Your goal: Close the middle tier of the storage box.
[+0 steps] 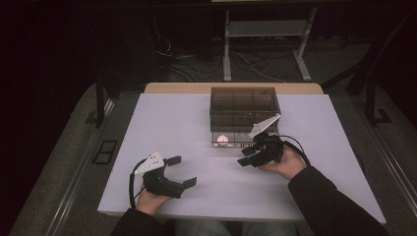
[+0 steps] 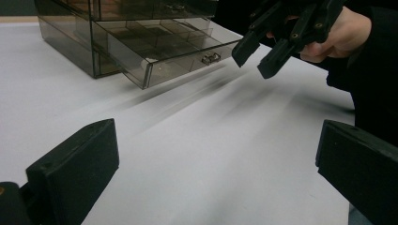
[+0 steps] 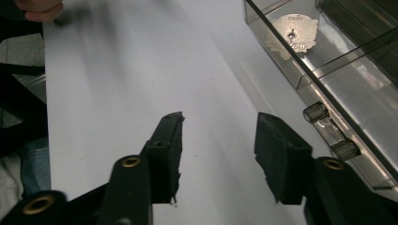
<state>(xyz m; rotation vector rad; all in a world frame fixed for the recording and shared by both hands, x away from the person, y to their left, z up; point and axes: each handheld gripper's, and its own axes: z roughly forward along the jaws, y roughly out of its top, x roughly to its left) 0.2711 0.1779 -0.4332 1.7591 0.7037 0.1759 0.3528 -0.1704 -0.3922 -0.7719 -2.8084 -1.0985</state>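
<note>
Your right gripper (image 1: 247, 158), jaws parted, hovers just before the drawer handle (image 3: 331, 131) of the smoky organizer's (image 1: 244, 107) pulled-out bottom drawer (image 2: 178, 58); square up first. Left gripper (image 1: 183, 171) waits open, well apart.

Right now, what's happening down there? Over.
Both tools open, empty. Right tool beside the open drawer, near its handle. Left tool idle. Nothing in the way.

A drawer box (image 1: 244, 110) stands at the far middle of the counter (image 1: 187, 123), its bottom drawer (image 1: 235, 139) pulled toward the person with a small disc (image 1: 223, 139) in it, left of the handle (image 3: 331, 131).
</note>
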